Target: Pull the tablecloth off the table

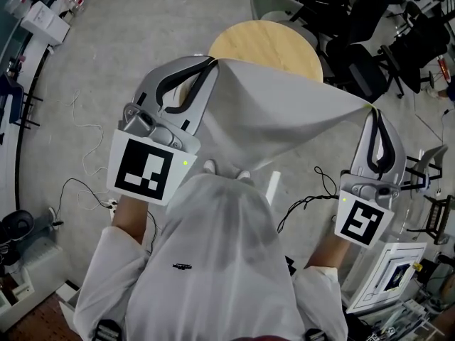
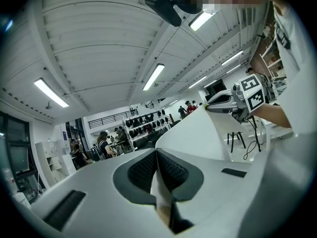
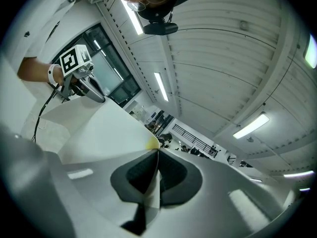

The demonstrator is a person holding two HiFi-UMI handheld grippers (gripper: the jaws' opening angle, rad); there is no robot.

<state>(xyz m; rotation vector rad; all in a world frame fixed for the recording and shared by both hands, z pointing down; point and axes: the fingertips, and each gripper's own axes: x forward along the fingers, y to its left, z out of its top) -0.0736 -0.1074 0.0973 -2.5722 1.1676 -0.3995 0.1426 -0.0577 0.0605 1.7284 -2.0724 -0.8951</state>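
Observation:
The white tablecloth [image 1: 284, 112] hangs in the air, stretched between my two raised grippers, above and in front of the round wooden table [image 1: 263, 45], whose top shows bare. My left gripper [image 1: 215, 61] is shut on one cloth corner; in the left gripper view the fabric [image 2: 198, 133] is pinched between the dark pads [image 2: 141, 170]. At the right, my right gripper [image 1: 370, 109] is shut on the other corner. The right gripper view shows the cloth [image 3: 104, 133] clamped at the jaw tips and running away toward the left gripper [image 3: 81, 86].
Black office chairs [image 1: 370, 55] crowd the back right beside the table. Cables [image 1: 313, 197] trail over the grey floor near the person's shoes [image 1: 226, 170]. A white box [image 1: 44, 21] sits at the far left, and a flat white case [image 1: 391, 272] at the lower right.

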